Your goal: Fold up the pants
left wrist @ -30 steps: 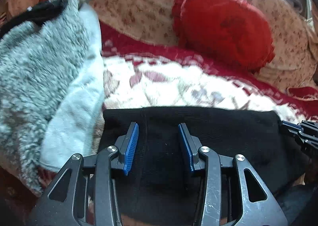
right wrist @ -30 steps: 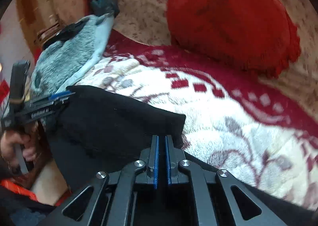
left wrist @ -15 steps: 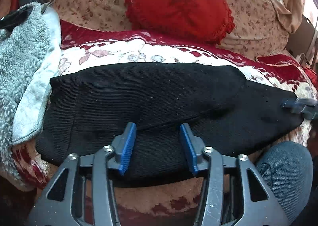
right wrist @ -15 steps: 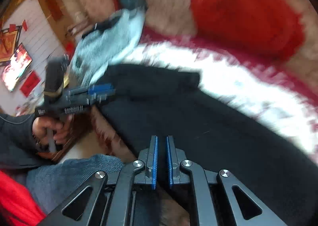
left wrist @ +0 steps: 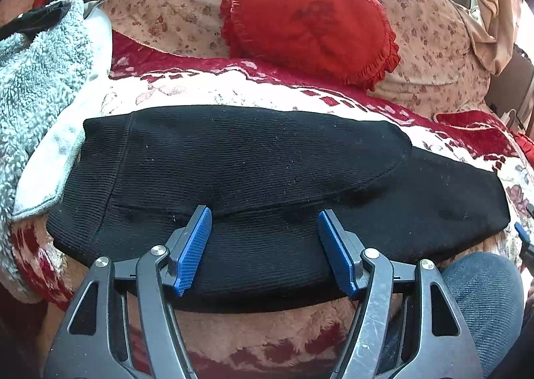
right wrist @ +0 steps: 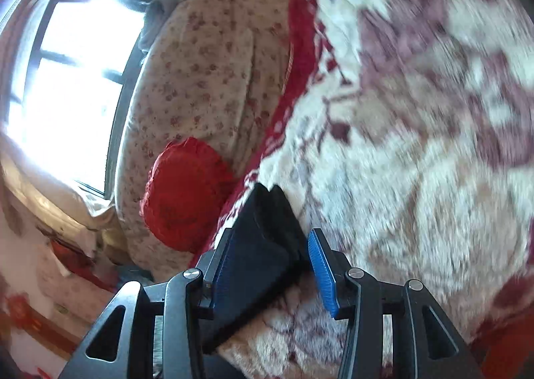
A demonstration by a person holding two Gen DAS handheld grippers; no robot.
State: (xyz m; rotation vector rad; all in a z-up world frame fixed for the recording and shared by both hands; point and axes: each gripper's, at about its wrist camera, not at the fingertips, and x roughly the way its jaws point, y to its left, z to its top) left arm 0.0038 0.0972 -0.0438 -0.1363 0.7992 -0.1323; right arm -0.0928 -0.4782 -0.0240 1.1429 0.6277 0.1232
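Note:
The black ribbed pants [left wrist: 253, 172] lie folded lengthwise across the red-and-white blanket [left wrist: 233, 88], one layer lapped over the other. My left gripper [left wrist: 263, 249] is open and empty, its blue pads just above the near edge of the pants. In the right wrist view, the end of the pants [right wrist: 260, 245] lies between the spread fingers of my right gripper [right wrist: 272, 270], which is open. The right gripper's tip also shows at the far right edge of the left wrist view [left wrist: 525, 242].
A red heart-shaped cushion [left wrist: 310, 35] leans on a floral sofa back [left wrist: 173, 2]. A grey fleece garment [left wrist: 40, 85] lies at the left, touching the pants. A knee in blue jeans [left wrist: 484, 299] is at the lower right. A bright window [right wrist: 70, 85] is behind.
My right gripper has opened and let go of the pants' end, and swung to face along the sofa. The left gripper stayed open and shifted slightly; the pants lie flat.

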